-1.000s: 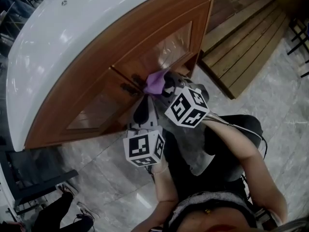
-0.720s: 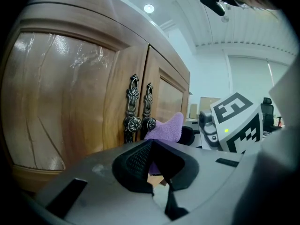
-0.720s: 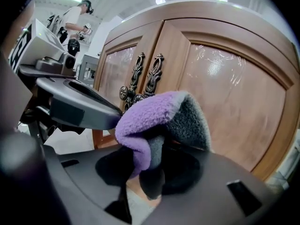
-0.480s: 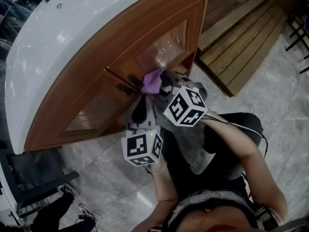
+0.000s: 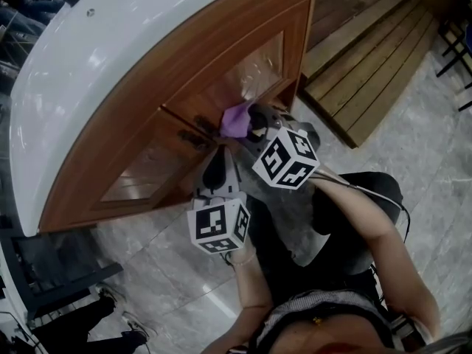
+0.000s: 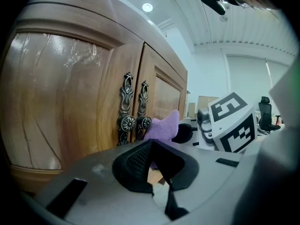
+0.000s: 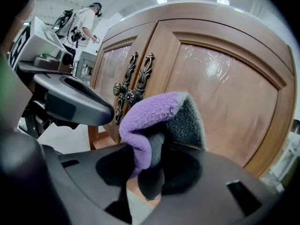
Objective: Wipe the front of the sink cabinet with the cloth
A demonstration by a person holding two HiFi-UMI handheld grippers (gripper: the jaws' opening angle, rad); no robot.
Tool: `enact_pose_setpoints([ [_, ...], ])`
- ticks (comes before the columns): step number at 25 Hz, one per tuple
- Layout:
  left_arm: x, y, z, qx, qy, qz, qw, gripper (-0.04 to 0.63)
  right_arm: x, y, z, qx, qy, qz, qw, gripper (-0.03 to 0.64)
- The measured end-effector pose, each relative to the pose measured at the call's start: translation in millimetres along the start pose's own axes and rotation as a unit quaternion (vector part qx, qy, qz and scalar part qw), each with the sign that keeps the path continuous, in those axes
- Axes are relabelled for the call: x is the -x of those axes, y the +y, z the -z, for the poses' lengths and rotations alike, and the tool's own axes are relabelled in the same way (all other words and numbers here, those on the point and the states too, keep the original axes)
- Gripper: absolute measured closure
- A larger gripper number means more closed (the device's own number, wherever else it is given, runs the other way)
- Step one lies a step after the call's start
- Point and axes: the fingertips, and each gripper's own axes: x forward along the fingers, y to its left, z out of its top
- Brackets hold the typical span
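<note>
Right gripper point(image 7: 147, 168): we note the fingers point(image 7: 180, 171) clamped on the cloth point(image 7: 157, 114), fleecy, purple one face, grey the other; the fold buries their tips. Left gripper point(image 6: 152, 144): mesh-textured black fingers point(image 6: 136, 159) meet, nothing between. Cloth sits near the glossy wooden cabinet door point(image 7: 229, 102), by ornate metal handles point(image 7: 133, 86); we cannot confirm contact.

Purple-grey cloth point(image 5: 236, 119) bunched by wood cabinet doors point(image 5: 214, 80).
</note>
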Motion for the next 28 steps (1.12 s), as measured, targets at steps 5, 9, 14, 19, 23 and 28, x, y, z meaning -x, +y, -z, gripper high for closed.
enact_pose_setpoints([
  [5,-4,-3,-1,0.003,0.001,0.004,1.0000,0.595,2,-7,5,0.004,0.004,0.008,1.000,0.430],
  [9,-7,-6,3,0.005,0.002,0.008,1.0000,0.595,5,-15,13,-0.004,0.012,0.018,1.000,0.430],
  [14,-11,-9,5,0.008,0.006,0.014,0.9998,0.595,8,-27,21,-0.011,0.021,0.032,0.999,0.430],
  [19,-17,-12,7,0.008,0.008,0.020,0.9997,0.595,12,-41,31,-0.021,0.027,0.049,0.998,0.430],
  [23,-22,-19,8,0.003,0.010,0.022,0.9997,0.595,18,-54,39,-0.031,0.030,0.060,0.997,0.430],
  [28,-29,-28,11,0.003,0.014,0.035,0.9993,0.595,22,-67,48,-0.046,0.033,0.071,0.996,0.430],
])
